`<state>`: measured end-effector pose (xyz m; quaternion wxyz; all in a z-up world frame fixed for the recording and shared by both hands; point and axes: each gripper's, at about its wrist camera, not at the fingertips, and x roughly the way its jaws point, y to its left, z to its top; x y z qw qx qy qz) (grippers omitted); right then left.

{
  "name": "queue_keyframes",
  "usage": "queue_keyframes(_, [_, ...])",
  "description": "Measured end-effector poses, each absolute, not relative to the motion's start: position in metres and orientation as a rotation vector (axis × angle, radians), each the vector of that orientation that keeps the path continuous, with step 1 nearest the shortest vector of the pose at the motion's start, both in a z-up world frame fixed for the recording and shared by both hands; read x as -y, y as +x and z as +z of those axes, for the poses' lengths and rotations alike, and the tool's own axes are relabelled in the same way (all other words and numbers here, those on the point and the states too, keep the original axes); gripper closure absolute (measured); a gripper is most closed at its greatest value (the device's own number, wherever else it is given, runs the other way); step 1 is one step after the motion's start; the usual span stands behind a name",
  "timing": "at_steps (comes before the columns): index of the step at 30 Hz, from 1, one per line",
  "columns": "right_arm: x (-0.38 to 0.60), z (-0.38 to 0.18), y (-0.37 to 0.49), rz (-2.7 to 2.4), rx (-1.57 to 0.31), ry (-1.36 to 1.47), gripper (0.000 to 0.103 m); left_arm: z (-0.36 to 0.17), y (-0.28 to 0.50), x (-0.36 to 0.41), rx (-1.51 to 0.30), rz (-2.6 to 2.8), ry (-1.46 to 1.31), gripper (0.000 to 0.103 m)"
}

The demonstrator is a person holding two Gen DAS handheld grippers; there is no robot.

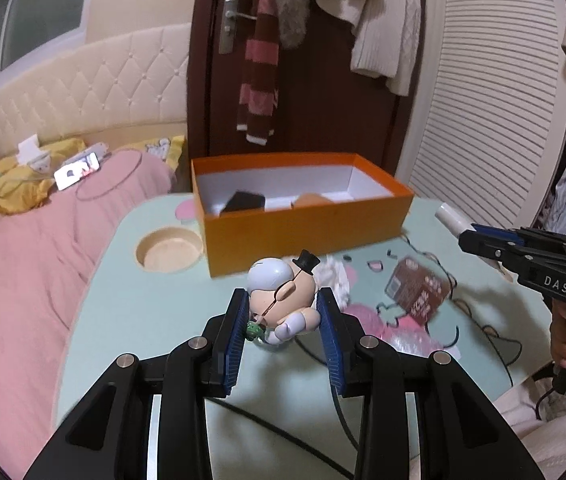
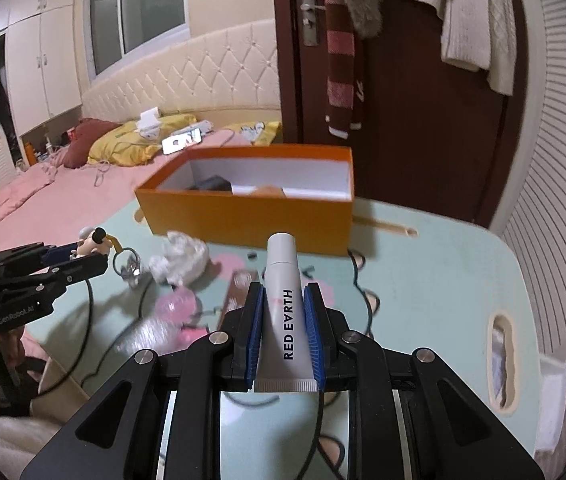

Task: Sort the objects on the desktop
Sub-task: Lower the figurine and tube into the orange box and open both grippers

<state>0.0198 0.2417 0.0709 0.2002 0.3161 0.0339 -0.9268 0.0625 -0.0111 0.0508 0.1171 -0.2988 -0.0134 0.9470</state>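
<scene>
Nearest in the left wrist view, the left gripper (image 1: 285,312) has its blue pads pressed on either side of a small figurine (image 1: 283,300) with a pale cap and a tiny black top hat, held just above the mint-green table (image 1: 131,312); the figurine's lower half is hidden behind the pads. In the right wrist view, the right gripper (image 2: 283,316) is clamped on a grey-white tube (image 2: 285,312) printed "RED EARTH", cap pointing forward, its crimped end tucked between the fingers. Beyond, on the table, lie a crumpled white tissue (image 2: 181,260), a brown packet (image 1: 419,292) whose print is too blurred to read, and a blurred clear-pink wrapper (image 2: 175,306). Farther back stands the open orange box (image 1: 303,228); only the tops of a dark item and a tan item inside show over its wall. A pink bed (image 1: 23,260) lies behind.
</scene>
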Motion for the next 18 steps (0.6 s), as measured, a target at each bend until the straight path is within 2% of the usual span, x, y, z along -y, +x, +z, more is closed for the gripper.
queue_keyframes(18, [-0.222,0.104,-0.038,-2.558,-0.148,0.773,0.081,0.094,0.0,0.001,-0.055,2.775,-0.766,0.07])
